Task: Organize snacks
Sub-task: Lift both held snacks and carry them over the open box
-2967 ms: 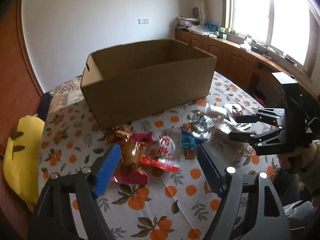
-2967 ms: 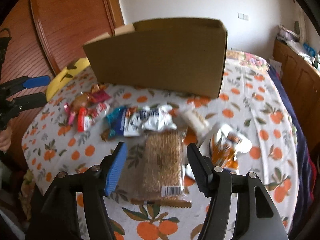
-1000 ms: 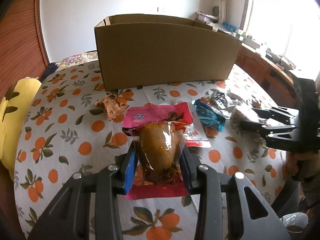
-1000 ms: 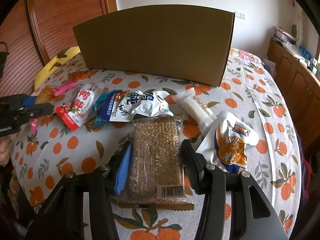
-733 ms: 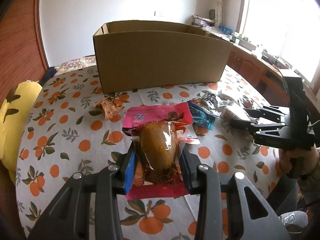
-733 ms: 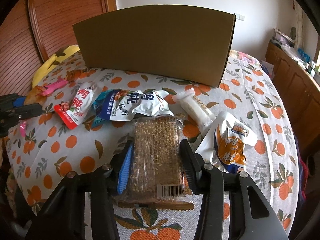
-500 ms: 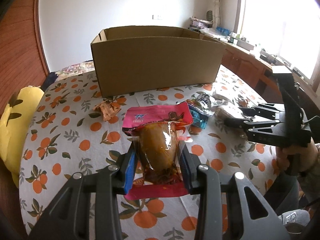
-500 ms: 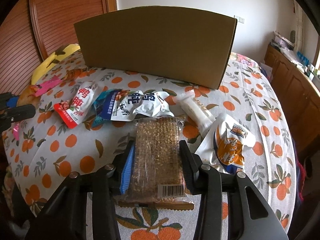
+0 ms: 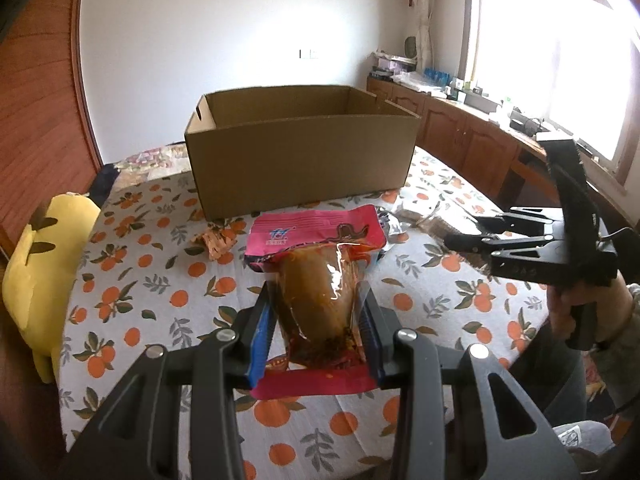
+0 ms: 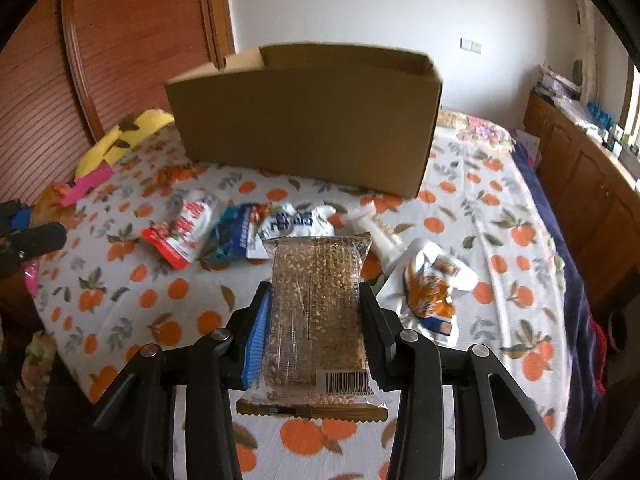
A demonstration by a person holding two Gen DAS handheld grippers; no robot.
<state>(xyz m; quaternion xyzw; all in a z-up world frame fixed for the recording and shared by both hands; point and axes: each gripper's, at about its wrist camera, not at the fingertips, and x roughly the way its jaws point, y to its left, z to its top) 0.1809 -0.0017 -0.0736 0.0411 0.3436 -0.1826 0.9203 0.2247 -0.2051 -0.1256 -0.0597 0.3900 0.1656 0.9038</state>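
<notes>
My left gripper (image 9: 316,316) is shut on a pink snack pack with a brown meat piece (image 9: 316,280) and holds it above the table. My right gripper (image 10: 316,312) is shut on a clear pack of sesame crackers (image 10: 316,304), also lifted off the table. An open cardboard box (image 9: 300,152) stands at the far side of the table; it also shows in the right wrist view (image 10: 308,120). Loose snacks lie on the cloth: a red-white pack (image 10: 184,232), a blue pack (image 10: 234,234), a white pack (image 10: 296,222), a white stick (image 10: 376,232), an orange-white pack (image 10: 434,284).
The table has an orange-print cloth (image 9: 132,280). A yellow plush toy (image 9: 36,280) sits at its left edge. A small orange wrapper (image 9: 218,240) lies in front of the box. Wooden cabinets (image 9: 472,140) run along the window wall.
Both grippers closed on their packs and have lifted them off the table. The box top now shows from above in both views.
</notes>
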